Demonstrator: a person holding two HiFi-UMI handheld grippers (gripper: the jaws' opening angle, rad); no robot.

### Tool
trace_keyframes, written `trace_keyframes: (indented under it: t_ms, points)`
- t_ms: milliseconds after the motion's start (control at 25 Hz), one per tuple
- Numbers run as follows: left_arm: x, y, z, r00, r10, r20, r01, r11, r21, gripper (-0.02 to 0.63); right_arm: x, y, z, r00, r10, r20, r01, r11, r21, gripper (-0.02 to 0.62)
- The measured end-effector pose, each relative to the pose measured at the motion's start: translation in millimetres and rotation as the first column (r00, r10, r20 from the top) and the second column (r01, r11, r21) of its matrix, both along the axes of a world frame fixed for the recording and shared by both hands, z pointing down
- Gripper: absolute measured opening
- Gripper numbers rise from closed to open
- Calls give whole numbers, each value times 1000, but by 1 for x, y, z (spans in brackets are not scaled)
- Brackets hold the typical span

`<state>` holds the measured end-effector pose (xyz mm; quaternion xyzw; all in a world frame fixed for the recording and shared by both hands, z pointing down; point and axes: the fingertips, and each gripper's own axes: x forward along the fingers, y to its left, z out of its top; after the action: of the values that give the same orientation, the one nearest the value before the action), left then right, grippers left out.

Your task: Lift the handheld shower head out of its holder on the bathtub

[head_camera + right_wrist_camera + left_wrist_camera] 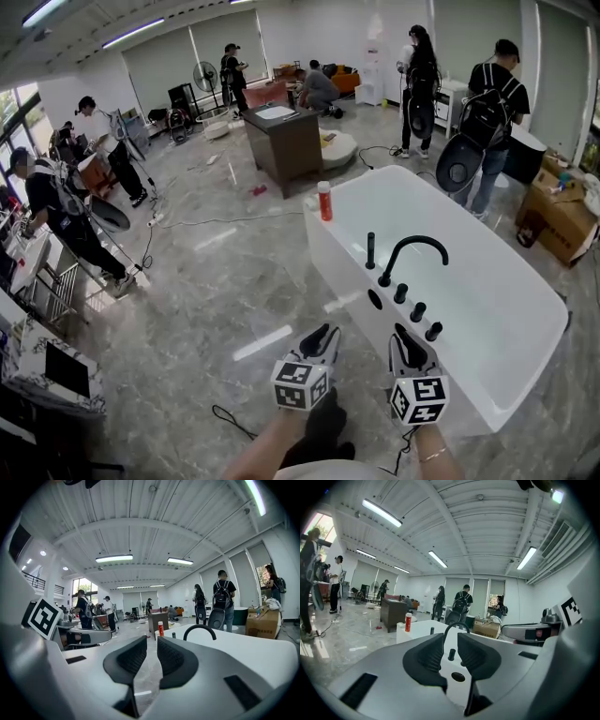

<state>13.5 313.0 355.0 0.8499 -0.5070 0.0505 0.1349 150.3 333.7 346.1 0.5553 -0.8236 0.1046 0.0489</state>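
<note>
While both hang in the air at the near end of the white bathtub [525,319], the left hand-held gripper [322,334] and the right hand-held gripper [405,336] are side by side. Each one has its jaws a little bit apart, and nothing is between them. The left one is over the gray floor [216,291], just beside the tub. The right one is over the tub's near edge.

The shower head [370,250] is a thin black stick. It stands straight up on the tub's long edge, next to the curved black tap [412,246]. Neither hand-held gripper touches it. Three black knobs [417,311] sit in a row between the tap and the right one. A red bottle [324,201] stands on the tub's far corner. Some people stand farther back in the room.
</note>
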Motion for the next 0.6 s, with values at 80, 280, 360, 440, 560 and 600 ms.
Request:
trace_keyframes:
  t_ms: [80,280,360,440,560,600]
  points:
    - [1,-13,6,1000,8,3,-8,1000,-7,110,1,-13,5,1000,4,4,-3,1000,-11,92]
    - [1,-57,18,1000,27,0,-27,999,-22,136,-2,-56,16,1000,-2,7,2,999,-43,126]
    - [-1,-82,22,999,32,2,-32,999,-22,162,-6,-79,21,1000,-7,5,7,998,-56,147]
    - [-7,-109,27,999,37,1,-37,999,-24,175,-13,-105,26,1000,-6,2,6,998,-64,164]
    - [-20,-151,36,999,42,-8,-42,999,-30,187,-25,-147,36,1000,7,8,-7,998,-69,181]
    - [-26,-166,39,999,45,-10,-45,999,-31,193,-30,-162,40,1000,13,11,-12,997,-70,181]
